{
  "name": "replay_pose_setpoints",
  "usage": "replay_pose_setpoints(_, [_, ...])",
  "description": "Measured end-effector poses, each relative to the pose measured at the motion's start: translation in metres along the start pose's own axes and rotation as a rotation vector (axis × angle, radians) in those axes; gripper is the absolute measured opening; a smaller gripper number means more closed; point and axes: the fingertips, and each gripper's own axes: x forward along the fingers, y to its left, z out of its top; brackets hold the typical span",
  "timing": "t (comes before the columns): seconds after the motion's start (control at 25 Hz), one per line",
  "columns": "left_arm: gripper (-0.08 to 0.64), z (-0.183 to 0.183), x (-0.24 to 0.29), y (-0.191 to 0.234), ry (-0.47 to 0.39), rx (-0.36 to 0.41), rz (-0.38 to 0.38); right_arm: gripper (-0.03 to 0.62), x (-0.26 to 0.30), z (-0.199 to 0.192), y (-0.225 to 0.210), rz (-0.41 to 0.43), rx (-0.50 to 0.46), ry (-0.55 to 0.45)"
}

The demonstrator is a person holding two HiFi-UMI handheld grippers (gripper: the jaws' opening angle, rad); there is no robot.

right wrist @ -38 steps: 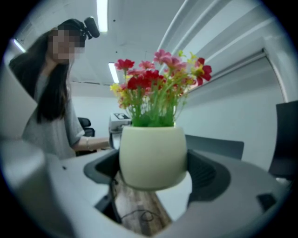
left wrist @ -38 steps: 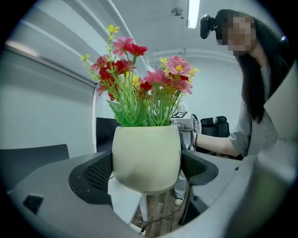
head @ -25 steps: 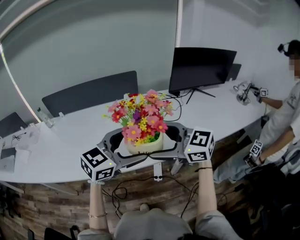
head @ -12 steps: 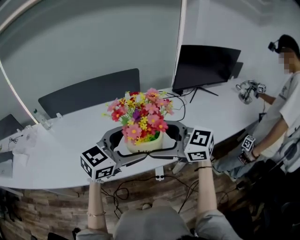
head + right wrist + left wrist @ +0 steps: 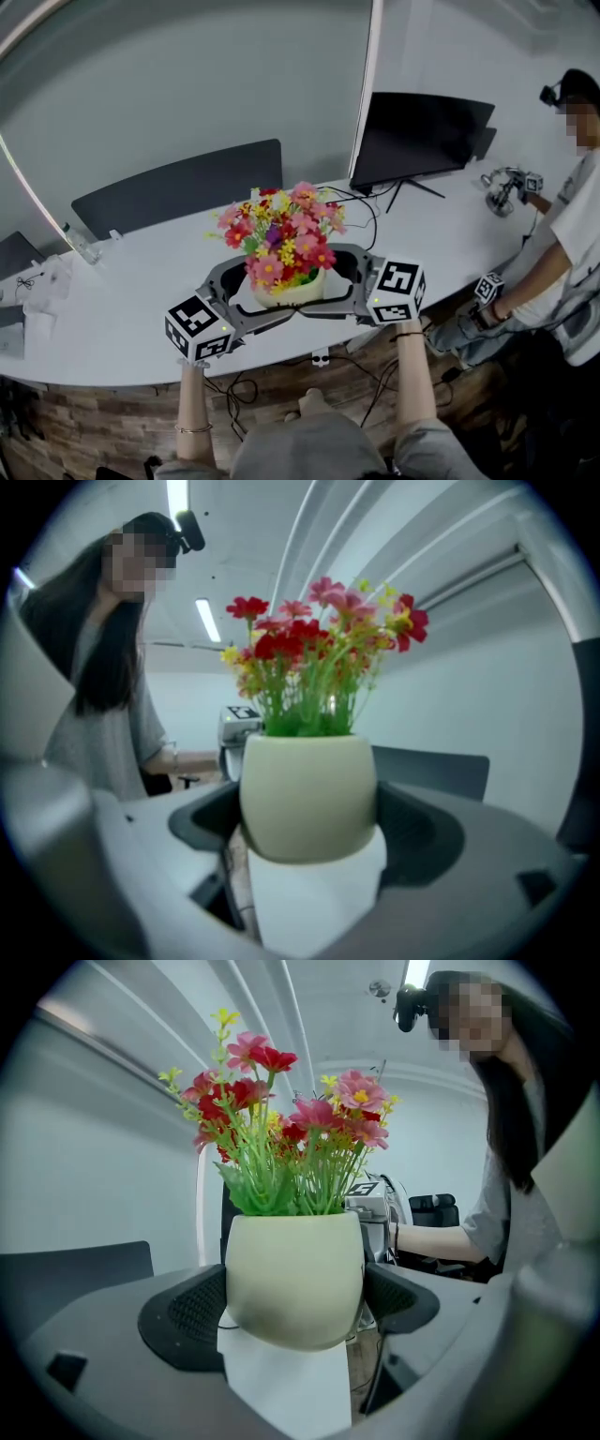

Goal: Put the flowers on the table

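Flower pot pinched from both sides: left gripper jaws, right gripper jaws, each closed on it.

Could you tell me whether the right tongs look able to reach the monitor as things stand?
Probably not: the right tongs are shut on the flower pot, shared with the left tongs, and the monitor stands farther back on the table.

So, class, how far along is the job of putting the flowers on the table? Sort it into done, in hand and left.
Done: the pot of flowers is gripped. In hand: the left gripper and right gripper each clamp its sides, holding it over the near part of the white table. Left: setting it down and opening both grippers. Whether its base already touches the table cannot be told.
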Motion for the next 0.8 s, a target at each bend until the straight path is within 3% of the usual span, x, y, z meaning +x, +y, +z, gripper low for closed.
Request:
replay_pose_setpoints(0.6, [0.462, -0.047, 0.036, 0.088, 0.040, -0.069, 0.070, 0.443, 0.037, -0.042, -0.091, 0.085, 0.032, 0.031])
replay_pose_setpoints(0.8, [0.462, -0.053, 0.040, 0.083, 0.052, -0.078, 0.084, 0.443, 0.033, -0.051, -0.089, 0.099, 0.041, 0.022])
